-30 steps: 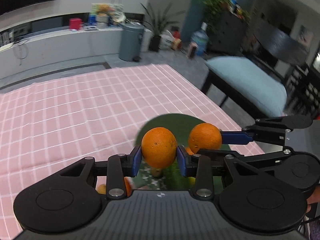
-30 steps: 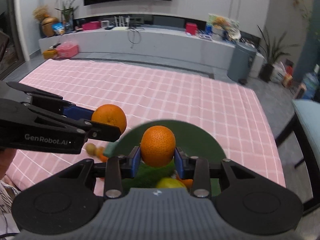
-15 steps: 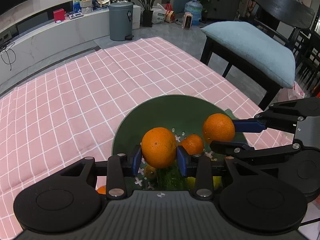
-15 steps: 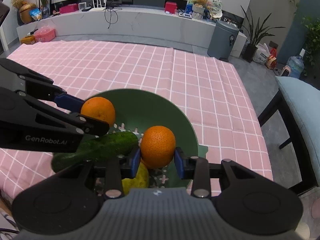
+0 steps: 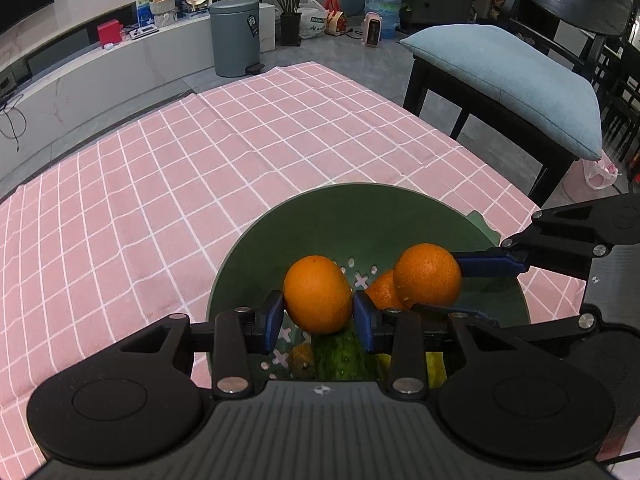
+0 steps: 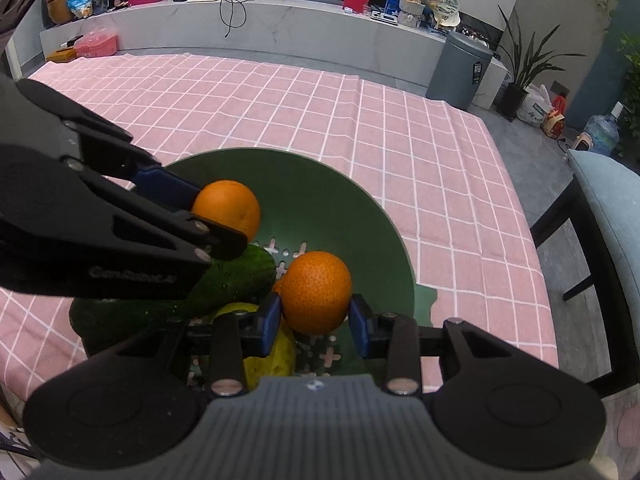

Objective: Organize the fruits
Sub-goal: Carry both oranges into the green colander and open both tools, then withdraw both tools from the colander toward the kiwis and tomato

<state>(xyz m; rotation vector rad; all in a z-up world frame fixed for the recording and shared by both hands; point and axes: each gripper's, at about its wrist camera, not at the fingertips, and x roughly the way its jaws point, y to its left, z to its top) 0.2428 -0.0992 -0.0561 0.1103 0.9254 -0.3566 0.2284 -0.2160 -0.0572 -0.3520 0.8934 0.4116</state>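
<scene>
Both tools tilt steeply down over the bowl point(image 5: 256, 248), each clamped on an orange. The left tool point(image 5: 318, 314) has its blue pads point(image 5: 273, 316) pressed on either side of the left orange point(image 5: 317, 299), which sits upright between them, above the bowl's perforated bottom. The right tool point(image 6: 316, 322) grips the right orange point(image 6: 316, 292) the same way, pads against its flanks. The two tools stand side by side, the left one reaching in from the left in the right wrist view, the right one coming in from the right in the left wrist view, so the two oranges hang near each other but apart, both inside the ring of the rim.

Under them the green bowl already holds a cucumber point(image 6: 224, 284) lying across its near-left side, a yellow fruit point(image 6: 266, 356) just below the right tool's pads, and a third orange point(image 5: 382, 290) half hidden behind the right one. A small brownish fruit point(image 5: 302, 358) lies beside the cucumber; I cannot tell what it is.

The bowl stands at the near right corner of the tabletop point(image 5: 140, 200), on its pink checked cloth. A chair point(image 5: 508, 76) with a pale blue cushion stands just off the right edge.
</scene>
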